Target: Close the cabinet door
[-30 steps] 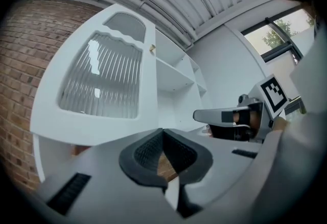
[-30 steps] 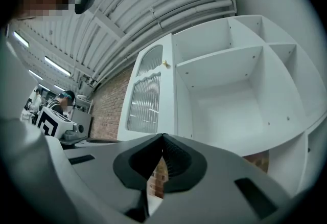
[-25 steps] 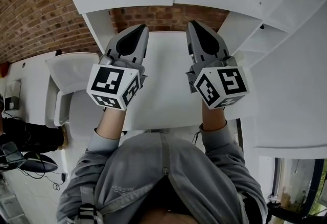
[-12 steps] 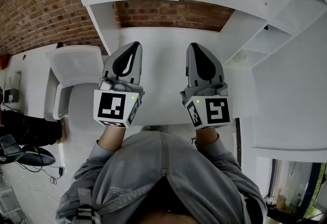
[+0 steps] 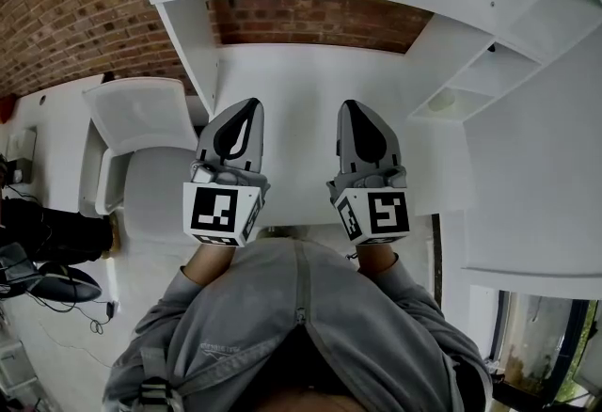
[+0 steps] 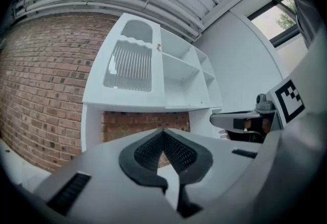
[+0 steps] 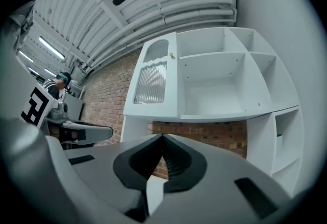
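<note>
**A:** Head view first: where are the two tongs?

**B:** Both hang over the near half of the white desk [image 5: 301, 81], side by side and apart, with their noses toward the desk's back edge. The left gripper [image 5: 249, 103] is over the desk's left part and the right gripper [image 5: 351, 105] is over its middle. A person's grey sleeves [image 5: 202, 269] reach in from the desk's near edge.

**A:** Open or closed?

**B:** Closed, both of them. In the left gripper view the dark pads [image 6: 145, 154] meet at the tip and clasp nothing. The right gripper view shows the same: jaws together, empty.

**A:** And the cabinet door?

**B:** The cabinet door [image 7: 152, 80], white with a ribbed pane, sits above the desk's left end. It looks flush with the cabinet front, though I can't be certain it is fully home. Neither gripper touches it.

**A:** What else is around?

**B:** Open shelves [image 7: 217, 82] stand above the desk's right end. A brick wall [image 5: 66, 15] runs behind the desk, and a white chair [image 5: 141, 133] stands just off its left side.
</note>
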Demonstrator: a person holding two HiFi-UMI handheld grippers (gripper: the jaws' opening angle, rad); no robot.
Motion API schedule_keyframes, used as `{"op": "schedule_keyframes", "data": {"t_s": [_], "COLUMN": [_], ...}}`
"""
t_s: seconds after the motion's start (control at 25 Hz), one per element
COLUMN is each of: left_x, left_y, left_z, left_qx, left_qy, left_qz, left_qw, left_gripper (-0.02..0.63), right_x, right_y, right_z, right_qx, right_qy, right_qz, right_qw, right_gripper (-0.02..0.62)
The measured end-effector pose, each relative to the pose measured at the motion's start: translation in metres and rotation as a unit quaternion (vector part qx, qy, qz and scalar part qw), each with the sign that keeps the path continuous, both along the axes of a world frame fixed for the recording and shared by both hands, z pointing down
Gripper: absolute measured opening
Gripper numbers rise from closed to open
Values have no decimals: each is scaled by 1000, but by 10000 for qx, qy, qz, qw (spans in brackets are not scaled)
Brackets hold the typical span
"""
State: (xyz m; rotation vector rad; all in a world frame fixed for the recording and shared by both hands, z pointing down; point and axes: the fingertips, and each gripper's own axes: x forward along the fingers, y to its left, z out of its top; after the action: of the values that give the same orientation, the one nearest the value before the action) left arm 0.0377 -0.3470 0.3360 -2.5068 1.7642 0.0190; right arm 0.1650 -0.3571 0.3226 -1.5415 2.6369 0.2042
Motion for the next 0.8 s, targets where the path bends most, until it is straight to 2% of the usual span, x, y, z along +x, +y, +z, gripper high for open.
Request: {"op": "schedule_keyframes", "data": {"t_s": [0.8], "left_x": [7], "left_y": [-1], "left_z": [4], "left_qx": [10], "left_qy": [21], "left_qz": [76], "left_qw": [10000], "left_gripper": [6], "right_x": [2], "right_y": [4], "right_z": [-1], "right_qx": [49], "right_qy": [44], "right_qz": [-56], "right_qw": [10000], "right_gripper": [26]}}
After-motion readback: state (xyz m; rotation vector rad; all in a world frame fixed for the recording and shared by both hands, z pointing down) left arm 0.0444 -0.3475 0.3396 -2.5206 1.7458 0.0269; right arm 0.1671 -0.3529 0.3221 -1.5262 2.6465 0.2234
